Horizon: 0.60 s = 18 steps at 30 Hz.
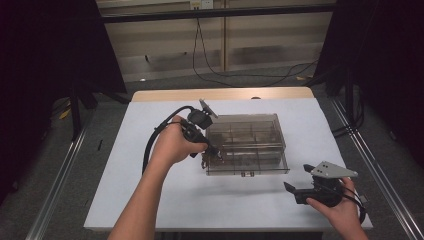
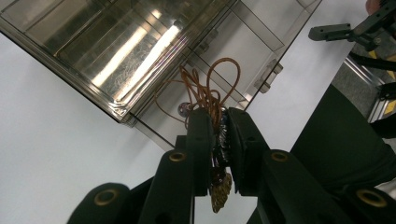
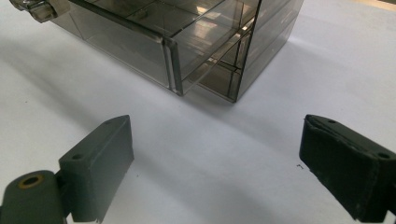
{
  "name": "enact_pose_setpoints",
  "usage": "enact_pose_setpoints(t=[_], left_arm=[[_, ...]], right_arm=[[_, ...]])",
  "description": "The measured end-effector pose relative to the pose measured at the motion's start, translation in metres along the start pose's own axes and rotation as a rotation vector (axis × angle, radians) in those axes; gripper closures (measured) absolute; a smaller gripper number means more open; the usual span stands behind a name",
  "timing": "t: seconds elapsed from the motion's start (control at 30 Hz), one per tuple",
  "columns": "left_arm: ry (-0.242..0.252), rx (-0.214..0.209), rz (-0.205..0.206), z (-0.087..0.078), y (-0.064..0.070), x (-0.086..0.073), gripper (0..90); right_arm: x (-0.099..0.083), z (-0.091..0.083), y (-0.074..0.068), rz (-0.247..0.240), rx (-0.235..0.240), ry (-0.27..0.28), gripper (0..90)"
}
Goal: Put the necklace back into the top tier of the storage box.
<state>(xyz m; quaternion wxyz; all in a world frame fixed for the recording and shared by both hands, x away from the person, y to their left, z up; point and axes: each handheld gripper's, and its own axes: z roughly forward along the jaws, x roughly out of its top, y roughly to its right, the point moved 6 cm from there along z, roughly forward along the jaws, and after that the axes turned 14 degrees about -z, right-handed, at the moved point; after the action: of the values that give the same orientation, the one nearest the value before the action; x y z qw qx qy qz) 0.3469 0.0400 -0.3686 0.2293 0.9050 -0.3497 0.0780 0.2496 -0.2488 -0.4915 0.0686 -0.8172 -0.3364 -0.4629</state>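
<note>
Left gripper (image 2: 217, 140) clamped on tangled brown cord necklace with gold pendant (image 2: 212, 100), poised over the pulled-out drawer (image 2: 261, 51) of smoky transparent plastic organiser box (image 1: 245, 142). Right gripper (image 3: 215, 168) jaws apart, idle. Advice: lower fully before release so loops clear drawer's rim.

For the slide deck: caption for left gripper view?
Left gripper clamps a copper-coloured necklace above the clear box's open drawer.

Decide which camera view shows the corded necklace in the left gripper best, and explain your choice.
The left gripper view: the necklace is close up, its orange cord loops above the shut left gripper and a gold pendant below. The high view shows it as a small dark tangle at the drawer box.
</note>
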Motion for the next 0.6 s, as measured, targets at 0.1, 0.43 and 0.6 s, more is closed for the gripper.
enact_pose_setpoints(t=[0.1, 0.43, 0.6], left_arm=[[-0.007, 0.005, 0.006, 0.003, 0.000, 0.001, 80.0], [-0.006, 0.014, 0.012, 0.012, 0.003, 0.005, 79.9], [-0.004, 0.026, 0.016, 0.017, 0.003, 0.007, 79.9]], right_arm=[[0.000, 0.000, 0.000, 0.001, 0.000, -0.001, 9.6], [0.000, 0.000, 0.000, -0.002, -0.001, -0.002, 9.6], [0.000, 0.000, 0.000, -0.001, -0.001, -0.002, 9.6]])
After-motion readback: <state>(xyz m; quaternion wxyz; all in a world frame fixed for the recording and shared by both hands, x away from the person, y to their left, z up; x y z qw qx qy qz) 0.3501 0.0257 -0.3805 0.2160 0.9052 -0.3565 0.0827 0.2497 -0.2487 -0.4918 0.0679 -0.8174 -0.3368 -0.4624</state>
